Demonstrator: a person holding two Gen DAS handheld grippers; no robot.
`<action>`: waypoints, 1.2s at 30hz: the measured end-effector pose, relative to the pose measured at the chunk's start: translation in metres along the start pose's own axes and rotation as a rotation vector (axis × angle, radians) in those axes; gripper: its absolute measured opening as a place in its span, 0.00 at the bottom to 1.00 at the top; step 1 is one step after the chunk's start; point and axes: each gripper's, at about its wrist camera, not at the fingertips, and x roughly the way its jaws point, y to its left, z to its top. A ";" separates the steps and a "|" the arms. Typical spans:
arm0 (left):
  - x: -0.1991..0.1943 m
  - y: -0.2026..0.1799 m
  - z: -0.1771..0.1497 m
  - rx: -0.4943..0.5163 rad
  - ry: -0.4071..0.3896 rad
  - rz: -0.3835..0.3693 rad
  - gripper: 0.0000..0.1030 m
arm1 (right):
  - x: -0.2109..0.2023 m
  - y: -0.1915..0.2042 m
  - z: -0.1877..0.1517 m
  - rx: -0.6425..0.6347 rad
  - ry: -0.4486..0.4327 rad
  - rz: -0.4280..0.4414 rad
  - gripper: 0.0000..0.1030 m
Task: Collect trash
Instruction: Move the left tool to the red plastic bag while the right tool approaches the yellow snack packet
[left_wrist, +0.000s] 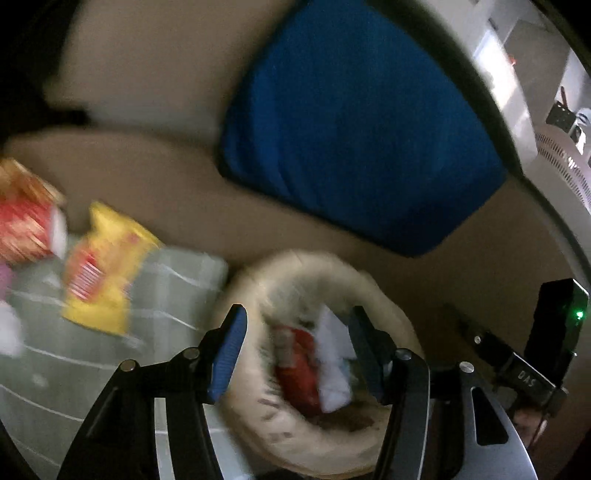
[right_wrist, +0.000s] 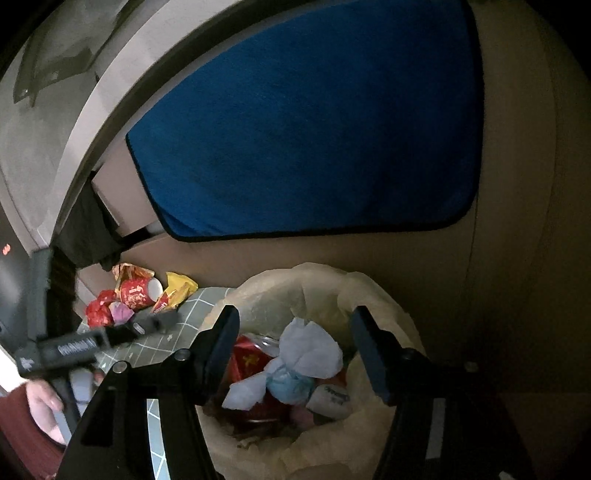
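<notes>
1. Nearest the right wrist camera, the right gripper (right_wrist: 293, 350) is seen with its jaws spread wide and nothing pressed between them.
2. Below it, a bin (right_wrist: 373, 435) lined with a pale bag is seen, holding a white tissue (right_wrist: 310, 350), a red wrapper (right_wrist: 249, 360) and other scraps.
3. The left gripper (left_wrist: 297, 350) is held over the same bin (left_wrist: 251, 398), jaws open and empty.
4. Left of the bin, on a pale green gridded mat (left_wrist: 173, 295), more trash is left: a yellow packet (left_wrist: 101, 269) and a red cup (left_wrist: 26, 225).
5. Behind, a blue cushion (left_wrist: 354, 147) is propped against a tan sofa (left_wrist: 155, 88).
6. A hand (right_wrist: 42, 410) is seen at the lower left of the right view.
</notes>
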 end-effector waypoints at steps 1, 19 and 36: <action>-0.011 0.005 0.003 0.016 -0.032 0.033 0.56 | 0.000 0.004 0.001 -0.003 -0.002 0.003 0.59; -0.253 0.133 0.015 0.011 -0.224 0.503 0.56 | 0.037 0.190 -0.005 -0.197 0.007 0.158 0.56; -0.247 0.258 0.002 -0.133 -0.162 0.490 0.56 | 0.123 0.236 -0.028 -0.248 0.135 0.084 0.56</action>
